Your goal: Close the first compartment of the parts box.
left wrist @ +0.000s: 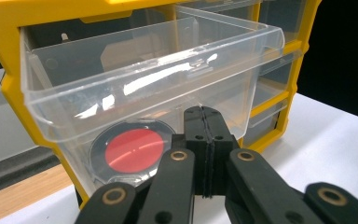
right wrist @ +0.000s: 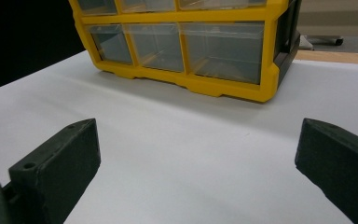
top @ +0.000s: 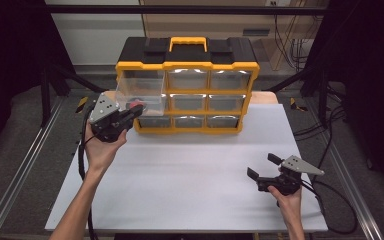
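High view puts the left gripper [top: 131, 116] at the clear drawer [top: 141, 91] pulled out of the yellow organizer [top: 187, 92], top-left slot; its jaws are pressed together against the drawer's front wall, a red-centred disc [left wrist: 134, 150] lying inside. The right gripper [top: 264, 166] rests wide apart, empty, over the white table [top: 190, 170]. Judging by this, the drawer is being worked; next calls for a straight, level push or pull.

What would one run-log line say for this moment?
left gripper: shut, at front of pulled-out clear drawer | red-centred disc inside | right gripper: open, over table
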### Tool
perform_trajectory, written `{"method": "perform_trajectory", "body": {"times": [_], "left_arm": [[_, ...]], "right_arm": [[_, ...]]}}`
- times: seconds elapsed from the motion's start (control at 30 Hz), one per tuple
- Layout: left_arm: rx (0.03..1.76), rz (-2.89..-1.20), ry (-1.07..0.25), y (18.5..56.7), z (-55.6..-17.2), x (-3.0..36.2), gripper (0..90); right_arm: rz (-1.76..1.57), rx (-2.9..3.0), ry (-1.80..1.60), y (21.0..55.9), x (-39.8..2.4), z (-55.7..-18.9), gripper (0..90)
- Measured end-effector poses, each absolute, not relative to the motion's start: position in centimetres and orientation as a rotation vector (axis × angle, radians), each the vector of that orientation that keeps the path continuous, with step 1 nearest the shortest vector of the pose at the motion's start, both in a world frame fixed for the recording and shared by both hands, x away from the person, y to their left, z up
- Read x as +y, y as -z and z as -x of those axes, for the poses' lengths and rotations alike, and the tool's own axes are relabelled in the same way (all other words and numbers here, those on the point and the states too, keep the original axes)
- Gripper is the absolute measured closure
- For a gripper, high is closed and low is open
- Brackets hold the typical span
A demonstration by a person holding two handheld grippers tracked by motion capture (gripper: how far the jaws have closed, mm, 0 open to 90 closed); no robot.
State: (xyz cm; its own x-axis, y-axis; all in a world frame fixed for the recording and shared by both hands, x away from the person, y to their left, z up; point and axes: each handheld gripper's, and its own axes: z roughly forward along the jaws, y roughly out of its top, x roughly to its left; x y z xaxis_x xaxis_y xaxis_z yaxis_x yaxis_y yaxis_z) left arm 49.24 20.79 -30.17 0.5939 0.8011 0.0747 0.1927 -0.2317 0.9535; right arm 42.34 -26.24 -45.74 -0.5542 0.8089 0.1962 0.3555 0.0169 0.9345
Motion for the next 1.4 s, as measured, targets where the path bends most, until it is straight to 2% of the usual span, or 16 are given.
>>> {"method": "perform_trajectory", "body": {"times": [0.47, 1.4], "left_arm": [[0.811, -1.747, -0.710, 29.9, -49.6, 20.7, 89.5], [0.826, -1.754, -0.748, 29.4, -52.5, 20.5, 89.5]], "right_arm": [[-1.191, 1.905, -1.549, 45.7, -26.2, -42.3, 0.8], [-1.192, 1.900, -1.545, 45.7, -26.3, -42.3, 0.8]]}}
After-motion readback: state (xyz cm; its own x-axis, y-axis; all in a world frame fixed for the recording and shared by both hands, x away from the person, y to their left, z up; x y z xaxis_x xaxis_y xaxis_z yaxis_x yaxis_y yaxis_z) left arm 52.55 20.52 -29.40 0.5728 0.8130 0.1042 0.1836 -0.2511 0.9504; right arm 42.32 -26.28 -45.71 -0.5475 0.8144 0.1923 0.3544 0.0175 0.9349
